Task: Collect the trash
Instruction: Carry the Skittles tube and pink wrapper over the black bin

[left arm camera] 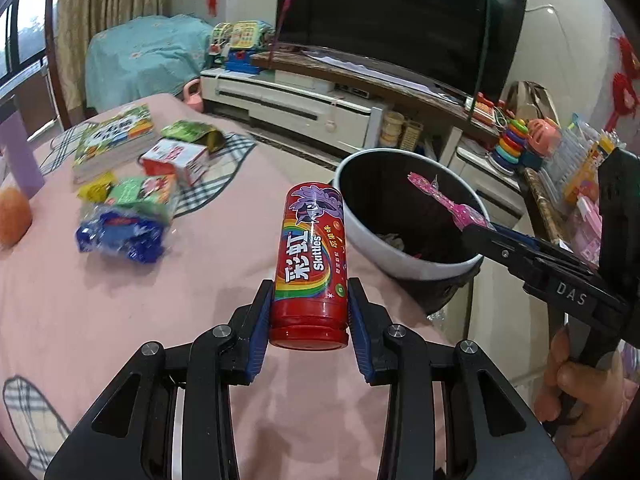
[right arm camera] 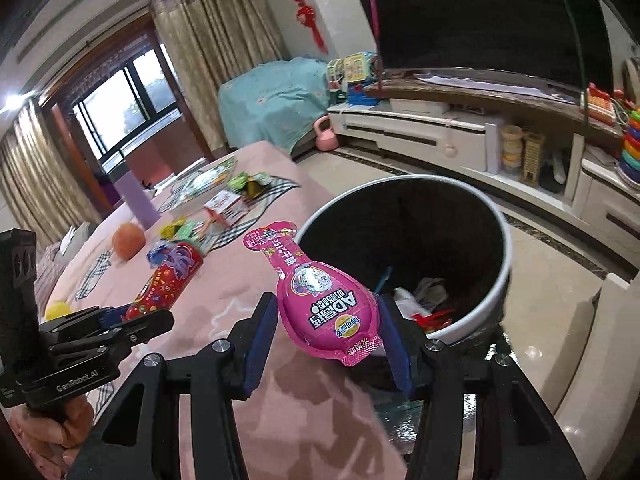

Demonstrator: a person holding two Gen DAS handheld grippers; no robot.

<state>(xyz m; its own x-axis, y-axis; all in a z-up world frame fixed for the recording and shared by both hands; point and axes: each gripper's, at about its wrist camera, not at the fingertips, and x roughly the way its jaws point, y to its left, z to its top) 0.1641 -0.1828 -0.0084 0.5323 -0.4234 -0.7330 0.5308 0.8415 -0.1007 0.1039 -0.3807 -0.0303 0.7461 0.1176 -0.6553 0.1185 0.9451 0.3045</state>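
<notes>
My left gripper [left arm camera: 310, 300] is shut on a red Skittles tube [left arm camera: 312, 264] and holds it above the pink table, just left of the white bin [left arm camera: 404, 256]. The tube also shows in the right wrist view [right arm camera: 164, 286]. My right gripper [right arm camera: 326, 320] is shut on a pink bottle-shaped candy pack [right arm camera: 320, 304], held at the near left rim of the bin [right arm camera: 480, 312]. In the left wrist view the pack [left arm camera: 444, 200] hangs over the bin's opening. The bin holds some scraps at the bottom.
On the pink tablecloth [left arm camera: 120, 312] lie a blue wrapper [left arm camera: 124, 236], green packets [left arm camera: 140, 192], a red and white carton [left arm camera: 176, 160], books [left arm camera: 116, 140] and an orange [left arm camera: 14, 216]. A purple cup [left arm camera: 18, 152] stands far left. A TV stand [left arm camera: 320, 100] is behind.
</notes>
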